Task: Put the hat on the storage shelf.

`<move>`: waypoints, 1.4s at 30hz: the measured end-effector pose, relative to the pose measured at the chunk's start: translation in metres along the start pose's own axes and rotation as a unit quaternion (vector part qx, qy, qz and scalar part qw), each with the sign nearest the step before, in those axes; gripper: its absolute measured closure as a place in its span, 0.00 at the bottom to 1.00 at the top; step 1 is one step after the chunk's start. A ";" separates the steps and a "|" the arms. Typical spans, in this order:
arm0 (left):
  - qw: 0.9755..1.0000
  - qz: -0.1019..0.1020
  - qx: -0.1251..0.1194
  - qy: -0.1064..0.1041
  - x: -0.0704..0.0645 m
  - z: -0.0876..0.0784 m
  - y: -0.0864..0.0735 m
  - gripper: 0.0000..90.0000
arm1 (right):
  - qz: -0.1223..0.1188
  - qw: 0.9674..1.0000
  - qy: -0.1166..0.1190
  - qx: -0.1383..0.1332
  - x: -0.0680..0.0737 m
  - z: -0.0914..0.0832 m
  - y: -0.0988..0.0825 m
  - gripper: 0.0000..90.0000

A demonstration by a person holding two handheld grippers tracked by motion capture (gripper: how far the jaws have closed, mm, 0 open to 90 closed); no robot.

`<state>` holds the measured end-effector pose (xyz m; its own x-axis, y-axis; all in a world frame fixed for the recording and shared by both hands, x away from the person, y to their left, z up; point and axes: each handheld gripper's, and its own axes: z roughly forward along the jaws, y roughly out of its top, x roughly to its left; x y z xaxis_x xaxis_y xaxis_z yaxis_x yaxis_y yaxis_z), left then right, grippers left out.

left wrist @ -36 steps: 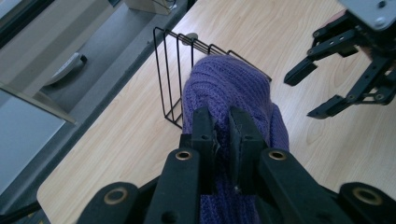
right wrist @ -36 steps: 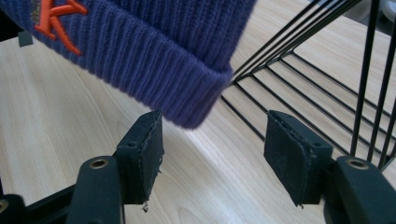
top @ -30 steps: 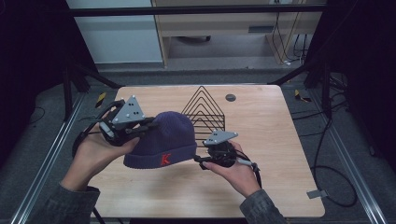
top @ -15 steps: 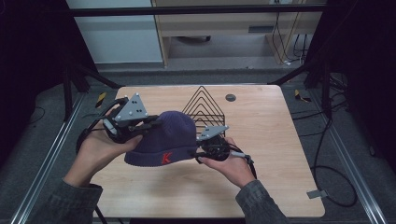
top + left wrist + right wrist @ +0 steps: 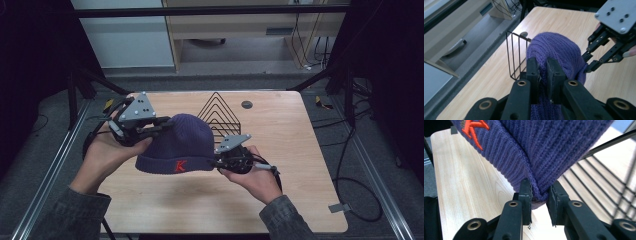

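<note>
Lifted between both hands, the purple beanie (image 5: 181, 145) now hangs above the surface (image 5: 300, 150) at the centre of the high view, where a second ago its brim lay lower and the right tool (image 5: 220, 161) had not yet reached it. That tool now pinches the brim's right edge, its jaws clenched on the folded knit in the right gripper view (image 5: 539, 195). The left tool (image 5: 162, 125) grips the hat's left side, jaws closed on the fabric in the left gripper view (image 5: 542, 72). With both edges held, the hat looks ready to be carried or stretched open. Just behind it stands the black wire rack (image 5: 220, 112), close enough to snag the knit; a small dark disc (image 5: 246, 104) lies farther back.
</note>
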<state>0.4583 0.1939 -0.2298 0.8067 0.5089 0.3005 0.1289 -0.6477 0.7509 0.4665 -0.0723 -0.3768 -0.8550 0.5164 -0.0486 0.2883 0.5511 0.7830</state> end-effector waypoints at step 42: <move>0.998 -0.019 -0.054 0.015 0.043 0.047 0.079 0.89 | 0.035 0.992 -0.108 -0.044 -0.073 -0.061 0.036 0.84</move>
<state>0.5304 0.1378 -0.1852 0.7845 0.5496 0.2873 0.0942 -0.5635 0.8207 0.5130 -0.1297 -0.3071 -0.7182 0.6860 -0.1163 0.2970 0.4534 0.8404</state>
